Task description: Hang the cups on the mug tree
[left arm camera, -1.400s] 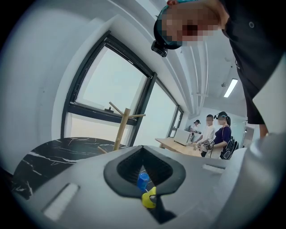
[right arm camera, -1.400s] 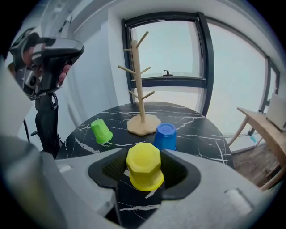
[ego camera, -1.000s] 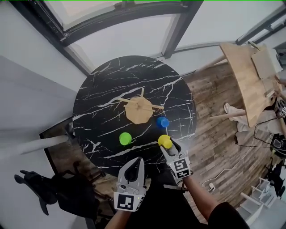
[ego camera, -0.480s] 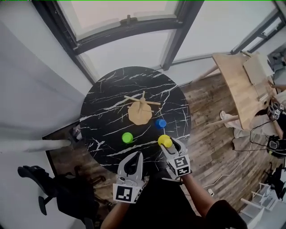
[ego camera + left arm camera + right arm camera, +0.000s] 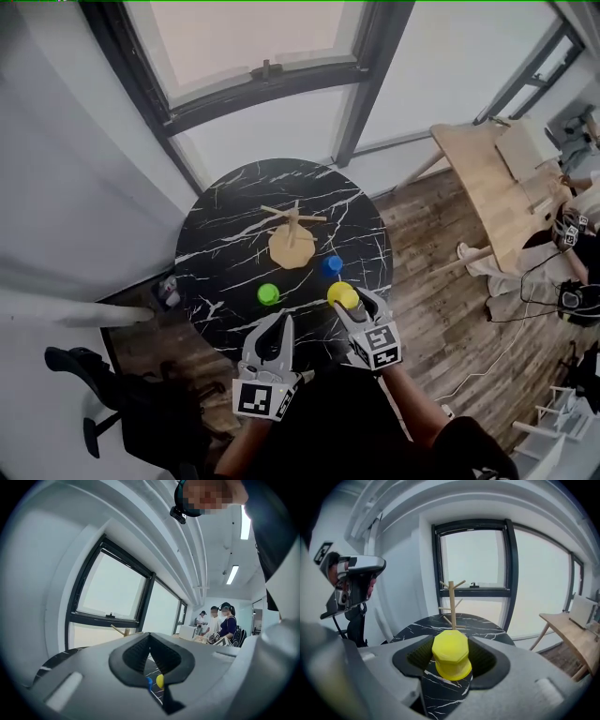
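The yellow cup [image 5: 343, 294] has eight sides. The right claw [image 5: 347, 300] pinches it by the surface's [image 5: 225, 246] near edge. There are three cups: yellow, blue cup [image 5: 332, 265] and green cup [image 5: 268, 294]. One wooden mug tree [image 5: 292, 234] stands in the middle. The left claw [image 5: 272, 321] is pressed together and holds nothing.

The yellow cup [image 5: 343, 294] sits half covered by the jaws of the right gripper [image 5: 352, 300], so I can't tell if it has a handle or which way one faces. The green cup [image 5: 268, 294] and blue cup [image 5: 332, 265] are too small to show handles either. The near edge of the bench [image 5: 234, 211] vanishes behind both grippers and the person [image 5: 375, 431]. Looking along the left gripper [image 5: 279, 321], its grey body blocks nearly everything. Only a peg tip of the mug tree [image 5: 119, 630] pokes above it, and two cups show as slivers below its closed jaws. The wooden table [image 5: 487, 178] on the right runs out of sight.
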A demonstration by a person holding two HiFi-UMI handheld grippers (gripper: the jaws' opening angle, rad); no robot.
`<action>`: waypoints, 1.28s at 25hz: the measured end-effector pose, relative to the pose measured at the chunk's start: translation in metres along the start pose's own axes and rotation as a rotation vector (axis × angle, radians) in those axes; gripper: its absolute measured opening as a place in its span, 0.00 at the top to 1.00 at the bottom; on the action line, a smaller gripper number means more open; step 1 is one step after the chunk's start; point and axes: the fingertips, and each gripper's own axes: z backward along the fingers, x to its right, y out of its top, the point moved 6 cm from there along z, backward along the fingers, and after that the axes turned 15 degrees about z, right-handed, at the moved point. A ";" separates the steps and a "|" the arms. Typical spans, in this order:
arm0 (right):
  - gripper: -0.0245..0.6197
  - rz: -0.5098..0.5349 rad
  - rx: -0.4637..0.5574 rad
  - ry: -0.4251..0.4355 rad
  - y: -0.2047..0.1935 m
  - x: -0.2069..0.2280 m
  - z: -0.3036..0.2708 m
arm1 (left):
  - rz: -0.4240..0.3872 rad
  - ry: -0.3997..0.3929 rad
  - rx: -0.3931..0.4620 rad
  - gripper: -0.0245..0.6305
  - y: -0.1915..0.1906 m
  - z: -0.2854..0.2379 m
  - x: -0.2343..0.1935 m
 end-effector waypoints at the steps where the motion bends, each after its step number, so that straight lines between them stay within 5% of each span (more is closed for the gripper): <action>1: 0.61 -0.001 0.012 -0.005 0.004 0.001 0.004 | -0.006 -0.003 0.003 0.96 0.002 0.001 0.002; 32: 0.61 0.001 0.335 -0.012 0.120 0.064 0.031 | -0.060 0.016 0.058 0.96 0.030 -0.035 0.019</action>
